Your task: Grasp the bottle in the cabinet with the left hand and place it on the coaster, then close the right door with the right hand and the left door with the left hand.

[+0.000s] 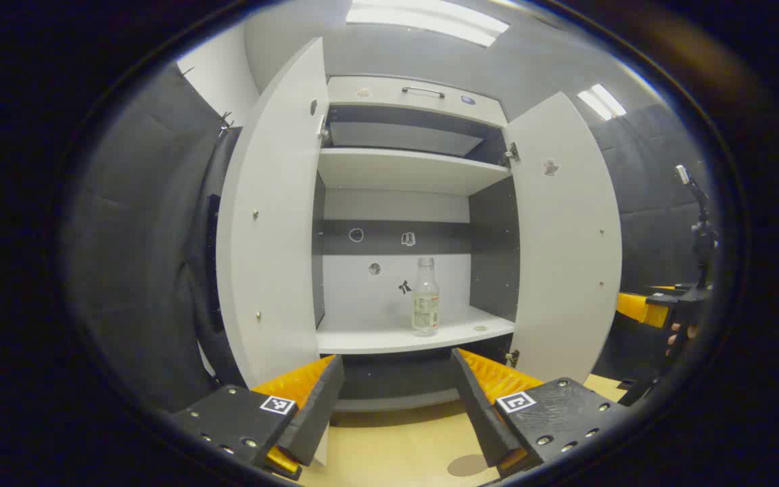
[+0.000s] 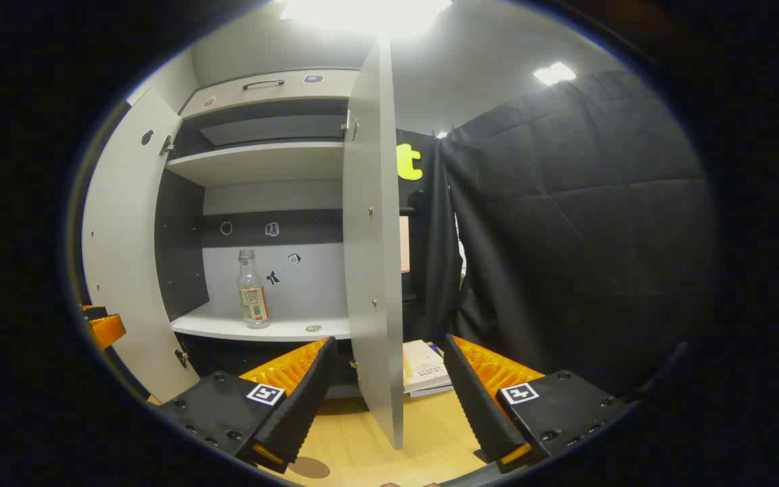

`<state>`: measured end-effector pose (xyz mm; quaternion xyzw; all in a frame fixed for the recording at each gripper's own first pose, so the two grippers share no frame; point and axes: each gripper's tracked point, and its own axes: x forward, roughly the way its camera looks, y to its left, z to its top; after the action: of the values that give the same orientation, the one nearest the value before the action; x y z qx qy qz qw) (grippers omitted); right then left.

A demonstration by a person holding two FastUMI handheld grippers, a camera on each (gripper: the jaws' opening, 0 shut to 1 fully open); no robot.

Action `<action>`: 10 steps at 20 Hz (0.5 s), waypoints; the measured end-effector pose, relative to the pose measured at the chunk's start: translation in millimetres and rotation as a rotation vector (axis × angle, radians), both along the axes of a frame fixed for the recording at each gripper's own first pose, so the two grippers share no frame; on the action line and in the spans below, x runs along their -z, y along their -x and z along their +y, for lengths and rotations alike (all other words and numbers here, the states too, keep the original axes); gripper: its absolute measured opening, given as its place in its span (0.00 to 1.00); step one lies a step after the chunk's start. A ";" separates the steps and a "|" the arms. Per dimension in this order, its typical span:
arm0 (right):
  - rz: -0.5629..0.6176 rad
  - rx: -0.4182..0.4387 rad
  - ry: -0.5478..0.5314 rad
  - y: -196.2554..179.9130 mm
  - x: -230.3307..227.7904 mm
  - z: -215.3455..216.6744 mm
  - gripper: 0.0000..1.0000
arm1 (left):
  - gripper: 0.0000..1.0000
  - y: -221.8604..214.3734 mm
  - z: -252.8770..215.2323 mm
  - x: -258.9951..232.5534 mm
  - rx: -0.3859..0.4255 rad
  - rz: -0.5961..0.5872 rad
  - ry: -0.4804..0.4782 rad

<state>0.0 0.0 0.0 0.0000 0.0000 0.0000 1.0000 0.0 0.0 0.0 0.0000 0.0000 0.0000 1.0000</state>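
A clear plastic bottle (image 1: pixel 425 297) with a label stands upright on the lower shelf of the open white cabinet (image 1: pixel 403 172). It also appears in the right gripper view as the bottle (image 2: pixel 252 291). My left gripper (image 1: pixel 396 356) is open, in front of and below the shelf, well short of the bottle. A brown round coaster (image 1: pixel 468 465) lies on the wooden tabletop just under it. My right gripper (image 2: pixel 389 339) is open, facing the edge of the right door (image 2: pixel 372 237). The left door (image 1: pixel 271 223) and right door (image 1: pixel 565 237) both stand wide open.
A small round disc (image 1: pixel 479 328) lies on the shelf right of the bottle. Books (image 2: pixel 423 368) are stacked on the table behind the right door. Black cloth walls enclose both sides. The other gripper (image 1: pixel 646 308) and a hand (image 1: pixel 680 335) show at far right.
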 end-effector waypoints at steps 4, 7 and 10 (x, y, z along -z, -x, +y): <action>-0.001 -0.022 0.005 3.7 0.8 12.2 0.97 | 0.99 -2.8 10.2 3.3 -0.009 0.012 0.005; -0.009 -0.027 0.009 7.4 -2.1 18.2 0.96 | 0.92 -6.9 13.7 3.2 -0.001 0.018 0.023; -0.007 -0.019 0.014 10.8 -3.8 17.8 1.00 | 0.92 -8.6 14.6 6.5 0.006 0.024 0.028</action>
<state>-10.8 17.8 3.8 -0.0070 -0.0033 0.0096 0.9999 8.6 14.6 -6.5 -0.0141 0.0122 -0.0028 0.9998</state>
